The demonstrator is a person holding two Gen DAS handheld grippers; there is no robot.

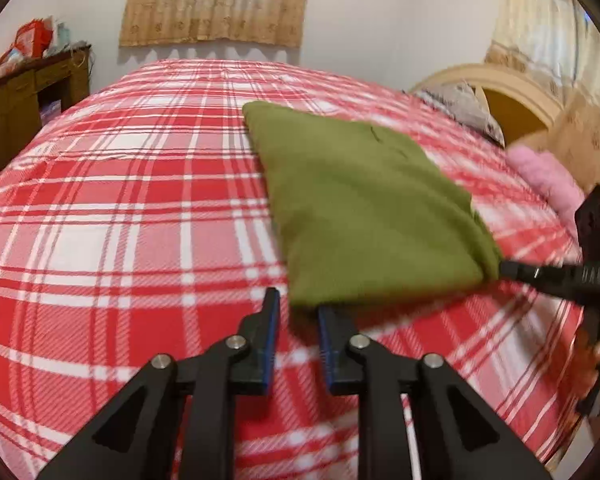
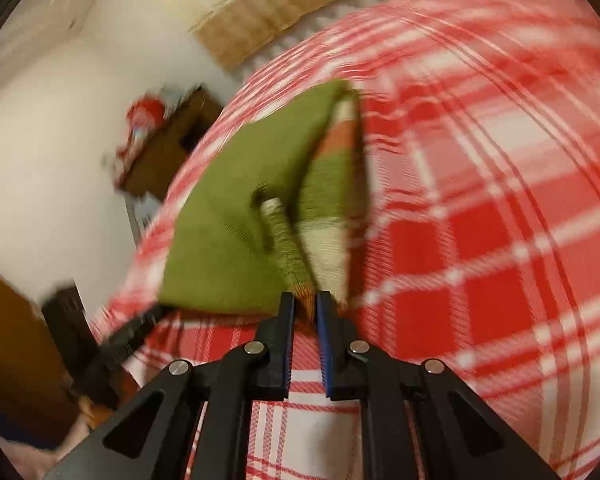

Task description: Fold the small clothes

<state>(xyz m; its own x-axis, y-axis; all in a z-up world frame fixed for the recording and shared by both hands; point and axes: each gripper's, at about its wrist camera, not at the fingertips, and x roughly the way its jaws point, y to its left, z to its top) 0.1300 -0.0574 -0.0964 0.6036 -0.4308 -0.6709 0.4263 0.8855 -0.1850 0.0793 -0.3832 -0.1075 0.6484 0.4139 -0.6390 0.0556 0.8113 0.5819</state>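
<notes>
A small olive-green garment [image 1: 360, 208] lies folded on the red plaid bed; in the right wrist view [image 2: 236, 216] its striped green, orange and cream inner side shows. My left gripper [image 1: 298, 308] is open at its near edge, its right finger touching the hem, holding nothing. My right gripper [image 2: 305, 300] is shut on the garment's near corner. It also shows in the left wrist view [image 1: 512, 270], pinching the right corner. The left gripper appears blurred at the left of the right wrist view [image 2: 140, 324].
The red-and-white plaid bedspread [image 1: 140, 220] covers the bed. A pink cloth [image 1: 548, 176] and a patterned pillow [image 1: 464, 108] lie by the headboard at the right. A wooden desk [image 1: 28, 92] with red bags stands at the far left.
</notes>
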